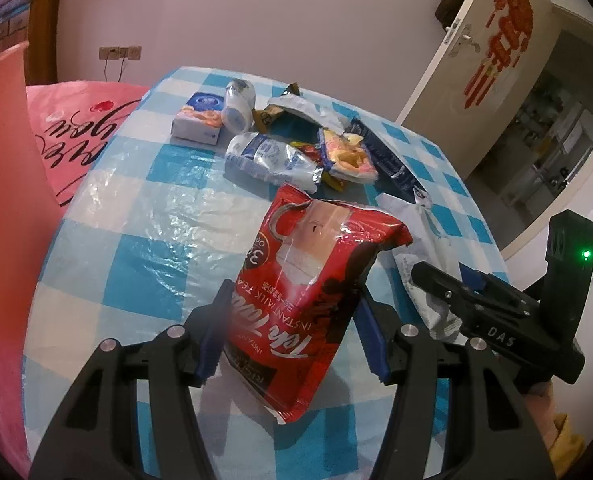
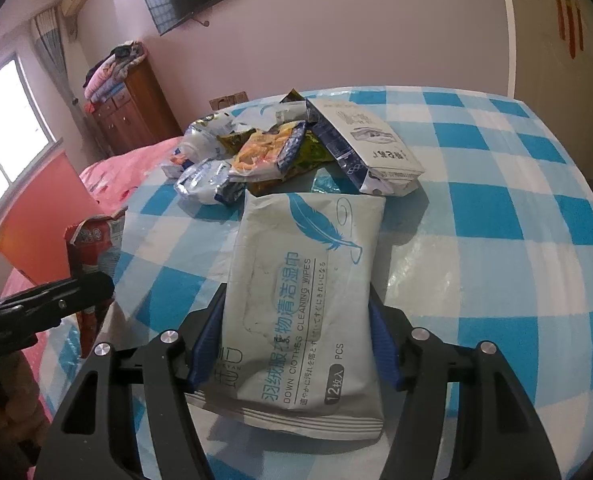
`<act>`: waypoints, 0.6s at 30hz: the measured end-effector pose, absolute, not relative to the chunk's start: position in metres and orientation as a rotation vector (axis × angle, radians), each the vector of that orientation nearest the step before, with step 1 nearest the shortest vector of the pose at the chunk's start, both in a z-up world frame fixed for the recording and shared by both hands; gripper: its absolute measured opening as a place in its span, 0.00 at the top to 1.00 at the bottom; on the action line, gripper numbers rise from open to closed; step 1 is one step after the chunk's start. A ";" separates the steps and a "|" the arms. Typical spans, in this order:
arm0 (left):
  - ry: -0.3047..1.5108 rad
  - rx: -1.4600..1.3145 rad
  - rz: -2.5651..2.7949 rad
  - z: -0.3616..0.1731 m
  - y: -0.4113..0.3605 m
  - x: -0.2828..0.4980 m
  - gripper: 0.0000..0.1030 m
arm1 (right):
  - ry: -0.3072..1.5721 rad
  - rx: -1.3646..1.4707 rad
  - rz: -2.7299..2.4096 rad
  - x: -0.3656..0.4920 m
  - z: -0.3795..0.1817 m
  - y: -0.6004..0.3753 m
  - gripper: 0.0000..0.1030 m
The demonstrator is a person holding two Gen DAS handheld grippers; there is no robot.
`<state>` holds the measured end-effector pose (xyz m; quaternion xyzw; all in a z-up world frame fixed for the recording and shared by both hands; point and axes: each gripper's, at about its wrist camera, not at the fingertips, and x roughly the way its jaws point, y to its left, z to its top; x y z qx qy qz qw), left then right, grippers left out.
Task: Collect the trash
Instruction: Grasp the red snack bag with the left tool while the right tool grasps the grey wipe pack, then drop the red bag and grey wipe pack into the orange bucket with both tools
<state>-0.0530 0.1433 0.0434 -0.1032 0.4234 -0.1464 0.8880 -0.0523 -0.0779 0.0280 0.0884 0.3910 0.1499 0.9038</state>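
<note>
Blue-checked table (image 2: 496,208) beside pink bed (image 1: 80,128); left jaws grip red pouch (image 1: 296,300), right jaws wipes pack (image 2: 300,300).

Glossy red foil pouch (image 1: 300,300), shiny plastic tablecloth (image 1: 144,216)

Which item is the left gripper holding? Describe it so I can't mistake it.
On the blue-checked table, nearest the camera and apart from the trash pile, the red milk tea bag sits between the left gripper's blue fingers. It is the only large red packet.
</note>
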 end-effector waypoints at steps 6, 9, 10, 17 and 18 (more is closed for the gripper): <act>0.833 -0.216 -0.316 0.059 0.148 -0.063 0.43 | 0.778 0.209 0.337 -0.060 0.054 -0.077 0.38; 0.799 -0.221 -0.315 0.073 0.153 -0.069 0.43 | 0.773 0.243 0.374 -0.060 0.069 -0.073 0.38; 0.787 -0.223 -0.314 0.078 0.156 -0.070 0.43 | 0.770 0.249 0.383 -0.059 0.072 -0.071 0.38; 0.681 -0.245 -0.286 0.123 0.186 -0.082 0.43 | 0.748 0.275 0.489 -0.053 0.114 -0.041 0.38; 0.656 -0.245 -0.277 0.133 0.194 -0.085 0.43 | 0.742 0.273 0.511 -0.051 0.122 -0.033 0.38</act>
